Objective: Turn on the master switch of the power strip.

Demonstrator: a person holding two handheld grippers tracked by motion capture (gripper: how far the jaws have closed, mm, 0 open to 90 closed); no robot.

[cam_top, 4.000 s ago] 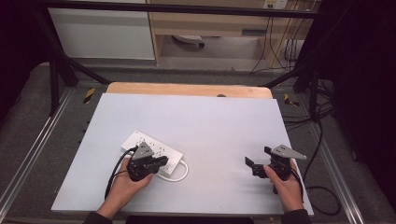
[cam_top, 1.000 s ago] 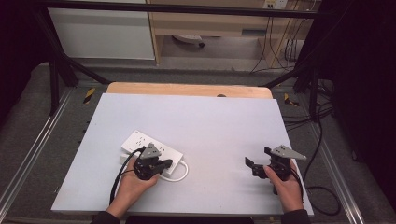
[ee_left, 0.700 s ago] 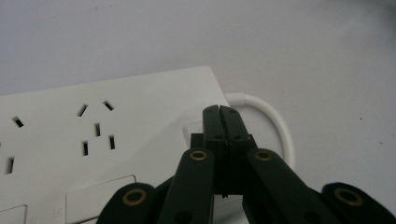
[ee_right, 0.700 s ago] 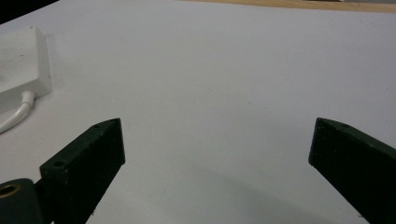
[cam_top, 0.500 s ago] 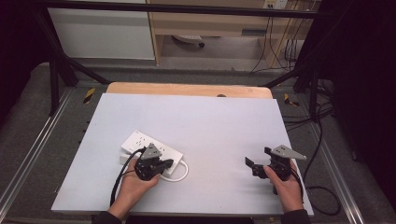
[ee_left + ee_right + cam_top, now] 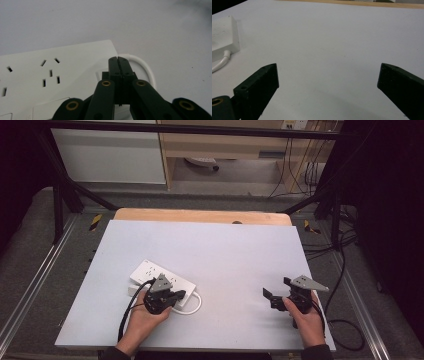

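A white power strip [image 6: 149, 272] lies on the left of the pale table [image 6: 225, 250], with its white cable [image 6: 198, 303] looping off its right end. My left gripper [image 6: 180, 294] is shut, with nothing between the jaws. In the left gripper view its closed tips [image 6: 117, 59] sit over the strip [image 6: 50, 72] near the end where the cable [image 6: 146, 68] leaves; I cannot tell whether they touch it. My right gripper [image 6: 276, 288] stands open low over bare table at the right. The right gripper view shows its wide gap [image 6: 328, 72] and the strip [image 6: 223, 37] far left.
A wooden board edge [image 6: 200, 216] runs along the table's far side. Metal rails [image 6: 30, 285] flank the table, and dark cables [image 6: 345, 325] lie on the floor at the right. Bare table surface lies between the two hands.
Since four seconds ago my left gripper has shifted slightly right along the power strip. Over the last second nothing has moved. The right gripper has stayed put.
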